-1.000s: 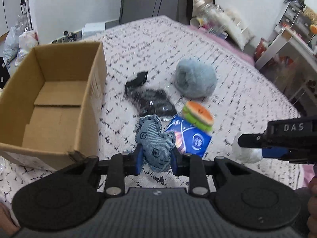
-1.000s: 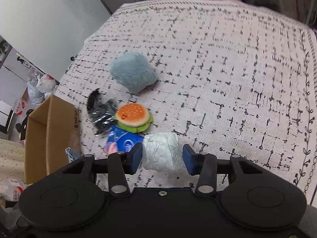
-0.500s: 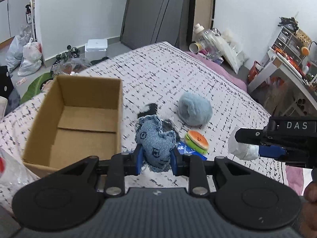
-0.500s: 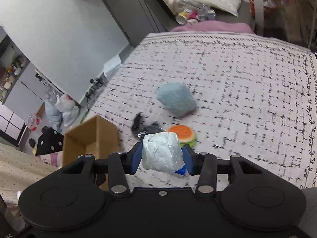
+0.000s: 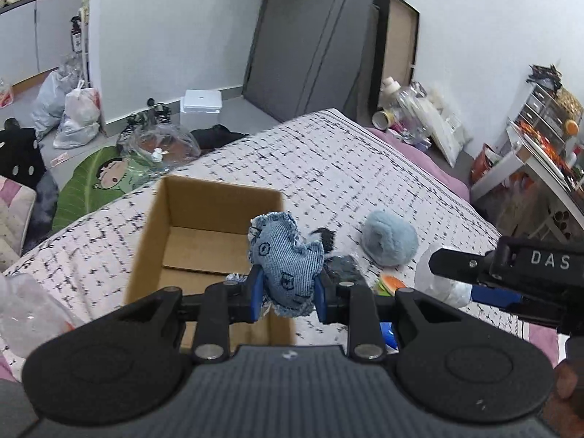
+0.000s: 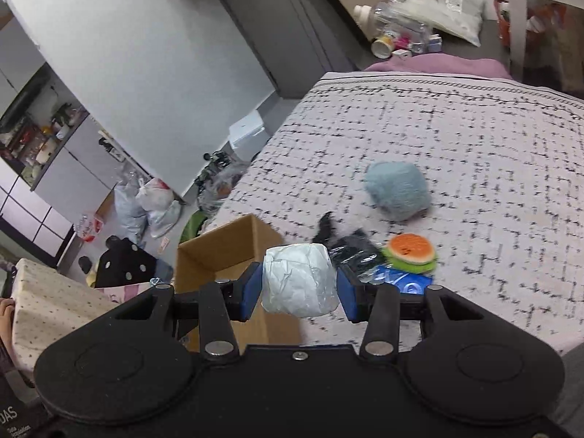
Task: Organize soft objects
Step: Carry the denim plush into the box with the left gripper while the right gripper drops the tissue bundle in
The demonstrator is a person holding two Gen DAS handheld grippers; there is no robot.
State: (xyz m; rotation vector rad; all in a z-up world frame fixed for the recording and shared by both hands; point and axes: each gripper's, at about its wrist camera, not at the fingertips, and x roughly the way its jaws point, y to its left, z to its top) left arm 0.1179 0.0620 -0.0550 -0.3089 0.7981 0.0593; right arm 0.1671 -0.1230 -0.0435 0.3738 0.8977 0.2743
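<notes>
My left gripper (image 5: 288,292) is shut on a denim heart-shaped pillow (image 5: 284,259) and holds it high above the bed, at the near right edge of an open cardboard box (image 5: 204,233). My right gripper (image 6: 299,290) is shut on a white plastic-wrapped bundle (image 6: 297,279), raised beside the box (image 6: 226,244); it shows at the right of the left wrist view (image 5: 474,266). On the bed lie a fluffy blue ball (image 6: 396,189), a burger plush (image 6: 410,250), a black wrapped item (image 6: 350,248) and a blue packet (image 6: 401,279).
The bed has a white cover with black dashes (image 6: 474,138). Bags and clutter (image 5: 73,113) lie on the floor to the left. A white shelf unit (image 5: 540,168) stands at the right. A crinkled clear bag (image 5: 25,310) is at the near left.
Both grippers have risen well above the bed with their loads and moved left toward the box. The right gripper closed on the white bundle.
</notes>
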